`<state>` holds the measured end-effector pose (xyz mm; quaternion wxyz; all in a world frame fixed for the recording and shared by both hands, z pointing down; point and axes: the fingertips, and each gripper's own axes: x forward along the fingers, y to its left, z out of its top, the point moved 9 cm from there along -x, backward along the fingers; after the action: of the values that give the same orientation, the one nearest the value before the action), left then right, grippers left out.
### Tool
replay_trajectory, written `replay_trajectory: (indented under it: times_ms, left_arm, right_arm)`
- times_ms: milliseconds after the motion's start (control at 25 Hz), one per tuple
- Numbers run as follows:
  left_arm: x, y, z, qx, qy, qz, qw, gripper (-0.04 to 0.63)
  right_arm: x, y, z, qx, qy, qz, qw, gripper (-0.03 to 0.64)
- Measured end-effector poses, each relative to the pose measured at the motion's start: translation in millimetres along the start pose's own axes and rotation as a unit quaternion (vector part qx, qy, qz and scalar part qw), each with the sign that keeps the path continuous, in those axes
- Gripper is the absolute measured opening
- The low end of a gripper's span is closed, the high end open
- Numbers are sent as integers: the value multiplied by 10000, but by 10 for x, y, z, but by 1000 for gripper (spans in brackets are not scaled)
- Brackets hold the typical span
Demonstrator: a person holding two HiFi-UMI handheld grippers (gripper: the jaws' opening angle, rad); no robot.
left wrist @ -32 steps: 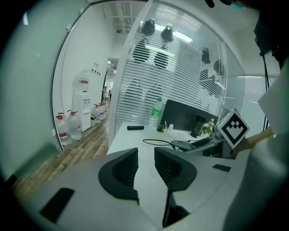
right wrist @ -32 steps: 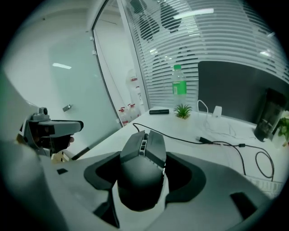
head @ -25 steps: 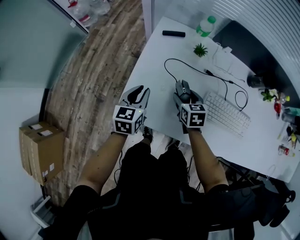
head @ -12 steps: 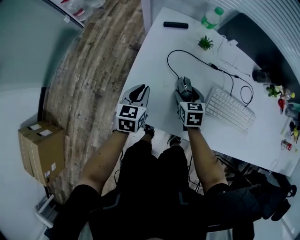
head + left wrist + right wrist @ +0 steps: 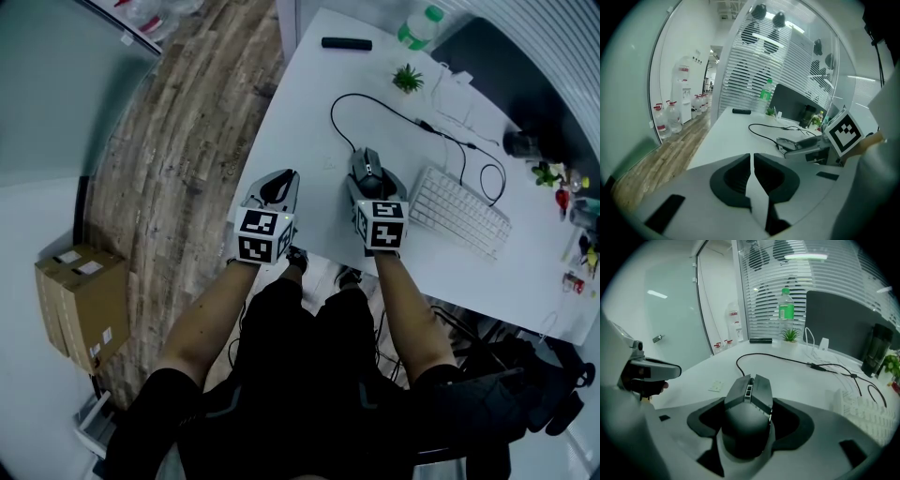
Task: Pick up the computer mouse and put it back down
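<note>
A dark wired computer mouse [image 5: 747, 413] sits between the jaws of my right gripper [image 5: 751, 423], low on the white desk [image 5: 309, 112]. The pads press its two sides. In the head view the mouse [image 5: 367, 167] pokes out ahead of the right gripper [image 5: 376, 187], and its black cable [image 5: 394, 108] loops away across the desk. My left gripper [image 5: 277, 184] hovers by the desk's near left corner. In the left gripper view the jaws of the left gripper [image 5: 752, 158] are closing to a thin slit, with nothing between them.
A white keyboard [image 5: 459, 214] lies just right of the mouse. At the far end stand a green-capped bottle [image 5: 417, 26], a small plant [image 5: 407, 78] and a black remote [image 5: 346, 43]. Cardboard boxes [image 5: 80, 300] sit on the floor to the left.
The left jaws have drawn together. Both grippers sit slightly lower, and the mouse stays between the right jaws.
</note>
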<state>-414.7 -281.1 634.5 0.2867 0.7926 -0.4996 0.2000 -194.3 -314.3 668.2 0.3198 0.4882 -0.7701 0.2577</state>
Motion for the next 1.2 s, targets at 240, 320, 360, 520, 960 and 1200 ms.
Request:
replay_trajectory:
  times_ms: [240,320,360,520,960,1200]
  left_arm:
    - [-20,-4,-29,-38,-22,33,10000,37]
    - [-29,-2,-30,-69,-21,23,10000,34]
    - [-33,-1,-28,-91,-19,12,10000,33]
    - [-63,-12,18,-89,-36,-13,10000,31]
    - [-411,-170,526,-280,-581,-314,9974,31]
    - [-538,-409,875,-175,-703,-490,9962,31]
  right_arm:
    - [-3,7,0,-45,-15,16,10000,296]
    - [-1,13,0,-45,-40,5,10000,296]
    - [3,13,4,-54,-45,8,10000,298]
    - [23,3,7,-214,22,106,9997,305]
    - [-481,48,324,-202,-360,434,9982,362]
    - [-1131,-64,682,-100,-1043,595,9927,322]
